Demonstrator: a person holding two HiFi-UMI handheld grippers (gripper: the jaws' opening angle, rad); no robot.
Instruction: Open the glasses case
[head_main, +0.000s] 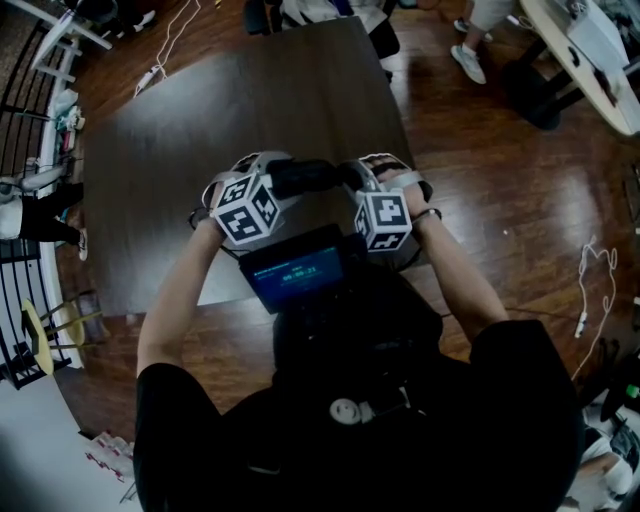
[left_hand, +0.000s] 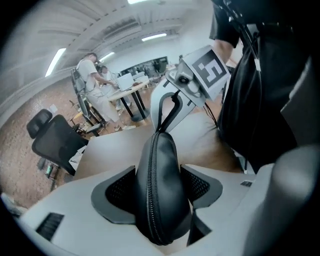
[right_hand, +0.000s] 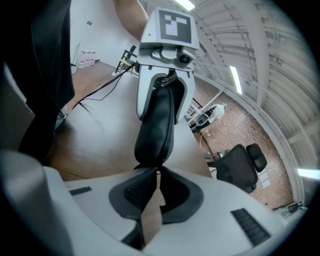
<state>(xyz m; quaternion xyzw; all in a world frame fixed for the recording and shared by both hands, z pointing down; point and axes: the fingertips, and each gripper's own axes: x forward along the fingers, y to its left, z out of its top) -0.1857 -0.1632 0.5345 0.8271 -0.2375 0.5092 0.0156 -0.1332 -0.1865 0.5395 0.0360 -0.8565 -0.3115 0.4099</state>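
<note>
So the left claw (left_hand: 160, 197) is clamped around the fat end of the glasses case (left_hand: 164, 150), with a pad pressed into each side. That one's just the holder. The zip seam faces it, and the teeth are closed the whole way along the stretch I can see.

The right claw (right_hand: 156, 189) is at the opposite end, jaws nearly together. It looks pinched on the little zipper pull (right_hand: 158, 173) sticking out of the case's tip, though the tab is tiny, so I'm not 100% sure how solid that bite is.

The case hangs in the air between the two claws, stretched end to end in front of the person. It's above the near edge of the dark bench (head_main: 200, 130) and not resting on it.

Progress-wise, I'd say the setup is done: case lifted, one end braced, pull apparently caught. The actual opening hasn't happened. The zip has to be run around the seam and the lid swung up, so the main part is left.
</note>
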